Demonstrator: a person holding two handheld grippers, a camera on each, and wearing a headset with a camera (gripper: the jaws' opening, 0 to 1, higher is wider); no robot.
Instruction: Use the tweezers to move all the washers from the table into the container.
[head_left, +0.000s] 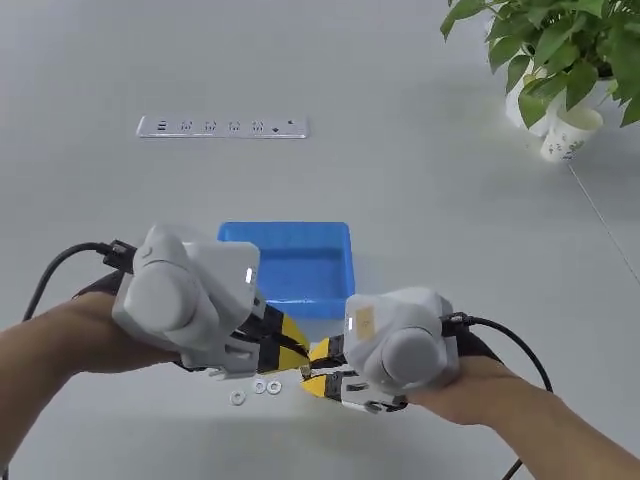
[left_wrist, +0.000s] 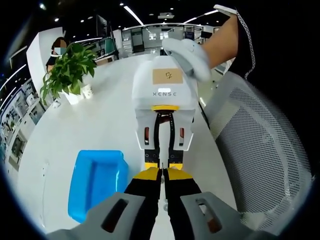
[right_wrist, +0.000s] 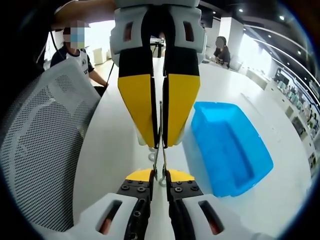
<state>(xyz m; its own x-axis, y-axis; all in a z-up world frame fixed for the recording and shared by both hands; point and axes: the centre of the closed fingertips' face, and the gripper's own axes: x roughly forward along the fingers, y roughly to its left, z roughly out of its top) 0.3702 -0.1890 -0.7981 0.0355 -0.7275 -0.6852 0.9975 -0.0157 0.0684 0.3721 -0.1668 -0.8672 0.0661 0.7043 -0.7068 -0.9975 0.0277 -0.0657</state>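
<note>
Thin metal tweezers (right_wrist: 160, 127) run between my two grippers, which face each other tip to tip just in front of the blue container (head_left: 290, 238). My left gripper (head_left: 298, 352) has its yellow jaws shut on the tweezers. My right gripper (head_left: 314, 380) meets it from the right, its jaws also closed around the tweezers' end (left_wrist: 161, 165). Three small white washers (head_left: 260, 388) lie on the table right below the jaws. In the right gripper view one washer (right_wrist: 151, 156) shows beside the tweezers. The container's inside looks bare.
A white power strip (head_left: 222, 127) lies at the back of the table. A potted plant (head_left: 560, 55) stands at the back right. A white mesh chair (left_wrist: 265, 150) sits at the table's near edge. People sit in the background.
</note>
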